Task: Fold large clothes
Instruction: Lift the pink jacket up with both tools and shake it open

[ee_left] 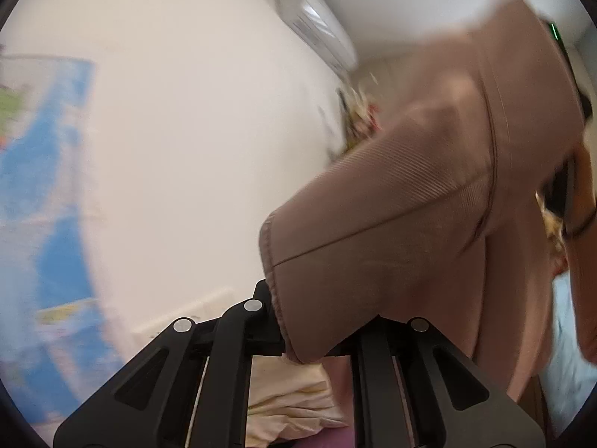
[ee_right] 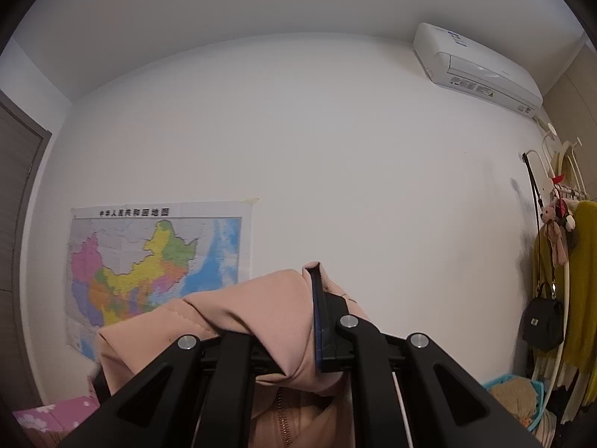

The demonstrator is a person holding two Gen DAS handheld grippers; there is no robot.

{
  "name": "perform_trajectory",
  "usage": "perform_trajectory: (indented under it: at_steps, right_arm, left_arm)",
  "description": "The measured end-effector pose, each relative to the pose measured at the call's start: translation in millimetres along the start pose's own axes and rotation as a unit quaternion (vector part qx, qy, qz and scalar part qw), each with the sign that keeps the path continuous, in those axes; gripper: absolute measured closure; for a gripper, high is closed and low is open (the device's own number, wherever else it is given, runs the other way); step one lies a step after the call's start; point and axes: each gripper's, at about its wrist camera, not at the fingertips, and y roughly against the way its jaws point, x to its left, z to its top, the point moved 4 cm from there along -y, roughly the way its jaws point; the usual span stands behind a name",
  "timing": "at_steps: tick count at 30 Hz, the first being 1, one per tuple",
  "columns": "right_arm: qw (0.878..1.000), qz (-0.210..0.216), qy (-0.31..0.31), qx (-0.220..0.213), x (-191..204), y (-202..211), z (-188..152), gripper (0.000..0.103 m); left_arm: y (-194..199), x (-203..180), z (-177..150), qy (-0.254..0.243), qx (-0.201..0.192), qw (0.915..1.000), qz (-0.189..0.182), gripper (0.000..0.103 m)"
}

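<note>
The pink garment is the largest thing in view and it is up in the air, not on any surface: in the left wrist view it hangs in a long ribbed drape across the right half of the picture, with a hemmed cuff or edge reaching down to the tool. In the right wrist view a bunched fold of the same cloth lies over the fingers, and a zipper shows lower down between them.

By my reading, this is the lift-and-spread step, the cloth being raised by two points before it is laid flat. The next move calls for both tools to draw apart so the fabric hangs smooth, then to lower it onto a flat surface; none is clearly visible here, only a pale crumpled cloth and a strip of purple below the left tool.

The right gripper is clamped on the garment, cloth pinched against its blue pad. The left gripper has the hemmed edge between its fingers and appears closed on it, though motion blur softens the contact.

A blue basket stands low at the right, beside the coat rack, holding something tan and woven-looking that I cannot identify.
</note>
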Motion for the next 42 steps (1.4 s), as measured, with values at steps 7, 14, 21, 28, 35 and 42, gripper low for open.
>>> perform_trajectory:
  at_steps: [7, 14, 21, 28, 35, 42]
  right_arm:
    - [0.998, 0.055, -0.017, 0.011, 26, 30, -6, 0.095]
    - [0.987, 0.143, -0.048, 0.048, 63, 35, -35, 0.095]
    - [0.957, 0.266, -0.090, 0.077, 116, 44, -69, 0.094]
    - [0.926, 0.324, -0.126, 0.149, 160, -40, -121, 0.094]
    - [0.875, 0.277, -0.143, 0.370, 223, -199, -311, 0.093]
    - [0.814, 0.234, -0.135, 0.514, 272, -264, -474, 0.094]
  left_arm:
    - [122, -2, 48, -0.041, -0.017, 0.9931, 0.109, 0.093]
    - [220, -30, 76, -0.052, 0.030, 0.9780, 0.200, 0.093]
    - [311, -51, 84, -0.050, 0.047, 0.9535, 0.294, 0.093]
    - [337, -3, 69, -0.009, 0.093, 0.9243, 0.370, 0.091]
    - [283, 167, -101, 0.155, 0.264, 0.8531, 0.423, 0.091]
    - [273, 270, -266, 0.277, 0.368, 0.7715, 0.439, 0.091]
